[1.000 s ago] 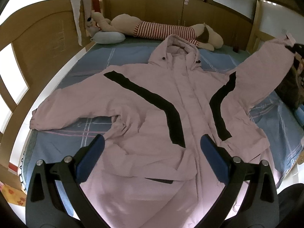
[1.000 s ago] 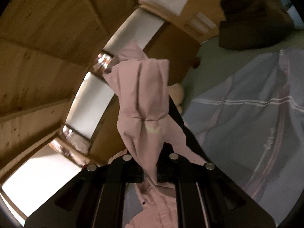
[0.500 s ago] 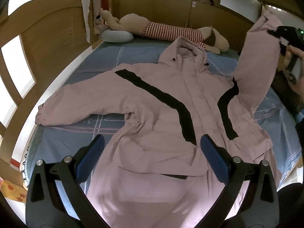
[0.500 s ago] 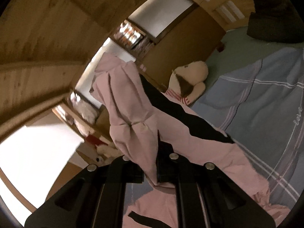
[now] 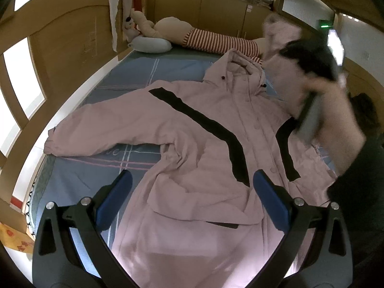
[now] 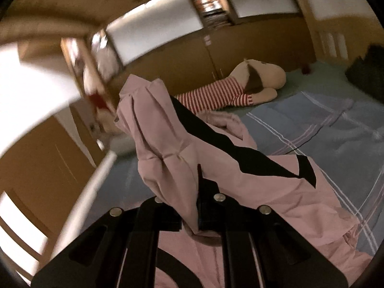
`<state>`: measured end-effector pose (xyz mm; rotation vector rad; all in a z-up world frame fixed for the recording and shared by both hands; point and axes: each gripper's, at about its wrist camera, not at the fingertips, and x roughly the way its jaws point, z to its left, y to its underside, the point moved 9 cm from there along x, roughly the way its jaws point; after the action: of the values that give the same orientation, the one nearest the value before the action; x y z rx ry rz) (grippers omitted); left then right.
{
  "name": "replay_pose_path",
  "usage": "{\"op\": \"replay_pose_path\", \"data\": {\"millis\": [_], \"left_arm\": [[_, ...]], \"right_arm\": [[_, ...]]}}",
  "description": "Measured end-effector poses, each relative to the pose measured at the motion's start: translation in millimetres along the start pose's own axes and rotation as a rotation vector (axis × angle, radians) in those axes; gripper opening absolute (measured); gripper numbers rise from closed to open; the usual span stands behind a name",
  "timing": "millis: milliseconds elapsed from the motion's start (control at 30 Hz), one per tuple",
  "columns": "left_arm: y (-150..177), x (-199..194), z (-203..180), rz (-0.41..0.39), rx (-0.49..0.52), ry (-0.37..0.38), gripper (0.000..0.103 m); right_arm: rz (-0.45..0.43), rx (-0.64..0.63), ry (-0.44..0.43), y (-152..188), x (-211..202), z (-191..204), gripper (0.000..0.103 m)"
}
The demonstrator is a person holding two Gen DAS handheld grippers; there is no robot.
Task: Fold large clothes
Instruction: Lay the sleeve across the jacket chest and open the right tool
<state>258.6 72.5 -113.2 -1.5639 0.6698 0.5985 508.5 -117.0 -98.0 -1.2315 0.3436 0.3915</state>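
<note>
Currently: sleeve fold under way on pink jacket.

Nearest, left tongs (image 5: pixel 192 201) spread wide and empty, poised above jacket (image 5: pixel 204 144) hem, pitched downward. Right tongs (image 6: pixel 189 213) clamped tight on sleeve (image 6: pixel 153 129) cuff, lifted clear, presumably for folding across the chest. Beyond, jacket face-up on bed (image 5: pixel 134 76), plush toy (image 5: pixel 192 33) by the far wall.

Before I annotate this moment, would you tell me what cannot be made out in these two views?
- Left wrist view: the right gripper and the raised sleeve are smeared by motion blur.
- Left wrist view: the jacket hem is cut off by the lower edge, behind the open left gripper.
- Right wrist view: the pads are buried in sleeve fabric.
- Right wrist view: the headboard side is blurred.
</note>
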Motion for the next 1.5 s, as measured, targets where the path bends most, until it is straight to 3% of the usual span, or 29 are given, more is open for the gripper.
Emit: {"op": "replay_pose_path", "data": {"millis": [167, 367, 567, 600, 633, 667, 700, 733, 833, 933, 1067, 1167, 1300, 1500], "left_arm": [[0.7, 0.8, -0.6, 0.006, 0.003, 0.000, 0.101], [-0.7, 2.9, 0.4, 0.007, -0.002, -0.003, 0.101], [-1.4, 3.6, -1.5, 0.010, 0.001, -0.003, 0.101], [-1.4, 4.0, -0.9, 0.009, 0.002, -0.003, 0.101], [-1.4, 4.1, -1.1, 0.008, 0.004, -0.004, 0.101], [-1.4, 4.3, -1.5, 0.007, 0.006, -0.007, 0.101], [-1.6, 4.8, -1.4, 0.007, 0.007, -0.009, 0.101], [-1.4, 5.2, -1.1, 0.008, 0.006, -0.011, 0.101], [-1.9, 4.8, -1.0, 0.004, 0.005, -0.018, 0.101], [-2.8, 2.1, 0.0, -0.006, 0.005, -0.018, 0.101], [-6.0, -3.4, 6.0, -0.029, -0.011, -0.019, 0.101], [-10.4, -10.0, 14.7, -0.053, -0.043, -0.018, 0.101], [-14.3, -18.0, 17.6, -0.077, -0.063, -0.017, 0.101], [-13.5, -15.5, 4.0, -0.086, -0.042, -0.033, 0.101]], "right_arm": [[0.124, -0.238, 0.088, 71.0, 49.7, 36.1, 0.012], [0.273, -0.432, 0.194, 156.8, 92.8, 47.3, 0.015], [0.302, -0.559, 0.284, 177.7, 103.0, 52.3, 0.022], [0.306, -0.595, 0.299, 180.8, 104.5, 55.6, 0.026], [0.307, -0.632, 0.318, 184.8, 105.2, 59.2, 0.039], [0.303, -0.677, 0.322, 188.0, 105.1, 63.5, 0.069], [0.276, -0.712, 0.342, 186.9, 103.1, 66.4, 0.089], [0.241, -0.756, 0.359, 183.8, 99.8, 70.8, 0.102], [0.228, -0.820, 0.336, 181.1, 91.6, 79.7, 0.102], [0.230, -0.788, 0.274, 174.8, 74.6, 78.6, 0.102], [0.155, -0.626, -0.030, 150.2, 11.4, 82.5, 0.102], [0.128, -0.511, -0.174, 132.6, -45.5, 68.1, 0.102], [0.086, -0.403, -0.187, 109.7, -116.8, 30.4, 0.102], [0.056, -0.342, -0.084, 96.5, -201.5, -31.5, 0.102]]}}
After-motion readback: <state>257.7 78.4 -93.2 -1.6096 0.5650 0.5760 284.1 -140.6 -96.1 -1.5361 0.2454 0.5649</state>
